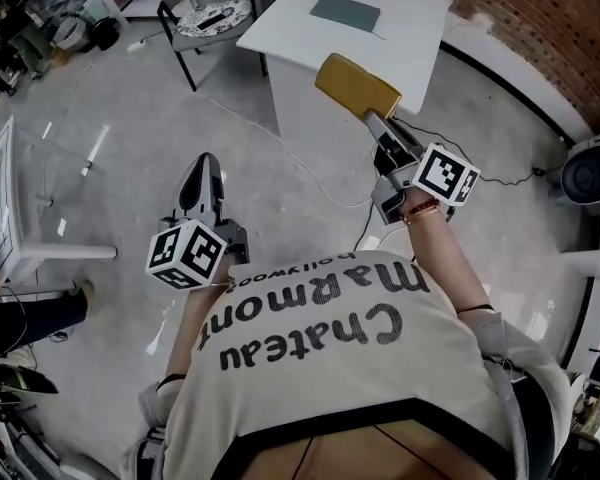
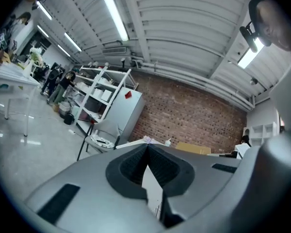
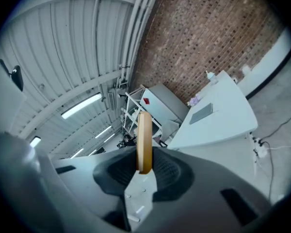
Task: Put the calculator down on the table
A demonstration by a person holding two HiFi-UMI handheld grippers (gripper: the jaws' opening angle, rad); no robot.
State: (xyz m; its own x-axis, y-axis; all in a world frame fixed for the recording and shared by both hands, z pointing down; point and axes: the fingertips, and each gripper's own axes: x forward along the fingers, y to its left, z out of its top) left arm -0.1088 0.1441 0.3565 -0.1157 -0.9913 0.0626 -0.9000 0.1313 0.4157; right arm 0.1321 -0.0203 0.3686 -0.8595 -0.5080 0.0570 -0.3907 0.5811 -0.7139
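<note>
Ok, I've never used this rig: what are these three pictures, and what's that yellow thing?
There is no robot here: a person holds a gripper in each hand. The head view looks down from a camera on their head. The other two views ride on the grippers and look along the fingers. The right gripper is clamped on the yellow calculator, which shows edge-on in the right gripper view. The left gripper is shut and empty. Ahead stands the white table, with a dark flat item lying on it.
</note>
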